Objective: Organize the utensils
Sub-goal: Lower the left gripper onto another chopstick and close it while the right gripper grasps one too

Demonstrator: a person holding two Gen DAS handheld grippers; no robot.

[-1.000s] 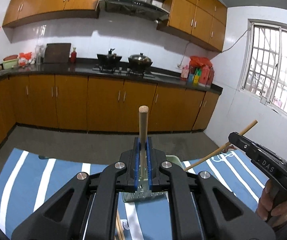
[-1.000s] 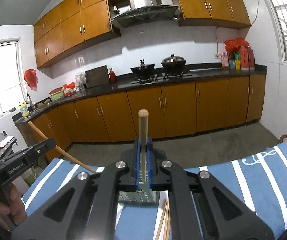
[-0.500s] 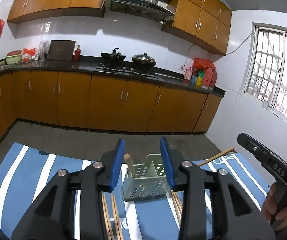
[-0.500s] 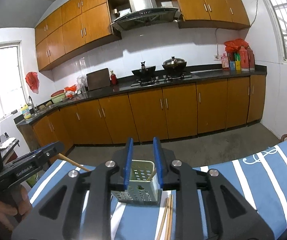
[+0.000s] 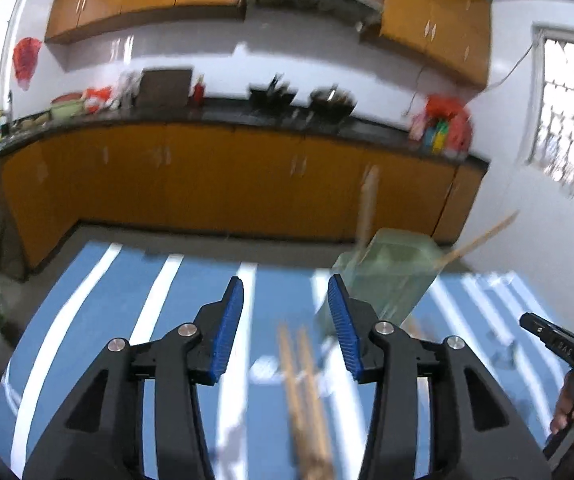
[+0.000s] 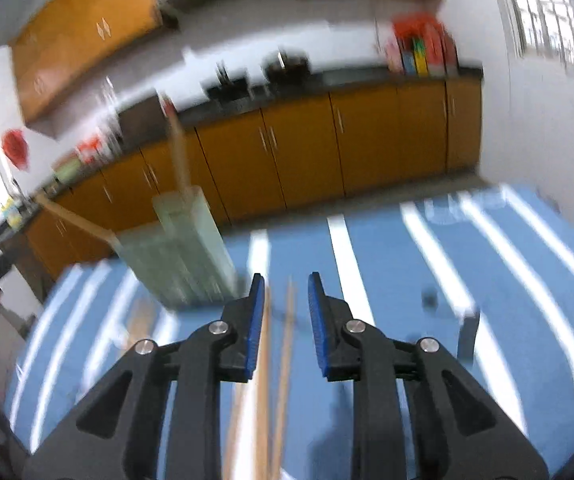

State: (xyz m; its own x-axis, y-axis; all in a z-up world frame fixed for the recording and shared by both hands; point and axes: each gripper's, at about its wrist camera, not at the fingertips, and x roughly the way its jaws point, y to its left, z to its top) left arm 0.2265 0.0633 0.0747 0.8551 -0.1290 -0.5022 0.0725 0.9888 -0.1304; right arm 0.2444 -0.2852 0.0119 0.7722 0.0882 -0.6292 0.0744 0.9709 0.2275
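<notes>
Both views are smeared by motion, so fine detail is lost. The left hand-held gripper [image 5: 285,320] hangs above the blue tabletop cloth with white stripes [image 5: 99,320], its blue-padded jaws spread wide and holding nothing. Below and between them lies a pair of thin wooden chopsticks [image 5: 303,392], flat on the cloth. The right hand-held gripper [image 6: 286,322] is likewise spread, though less widely, and empty; another pair of thin wooden chopsticks [image 6: 283,380] lies on the cloth under it, running towards the near edge.

The pale green perforated plastic utensil basket [image 5: 383,280] stands towards the far edge of the tabletop, right of the left gripper's line and left of the right gripper's. Two round-ended wooden handles [image 5: 367,208] rise out of it: one nearly upright, the other leaning outward over the rim (what sort of utensil each belongs to cannot be told, the working ends being hidden inside).

As a judgement, the task is partly done: two long utensils are already in the basket, while at least two pairs of chopsticks lie loose on the cloth. In the right wrist view a further pale wooden stick [image 6: 139,324] seems to lie near the basket's foot, too blurred to be sure. What is left is to gather these sticks into the basket.
</notes>
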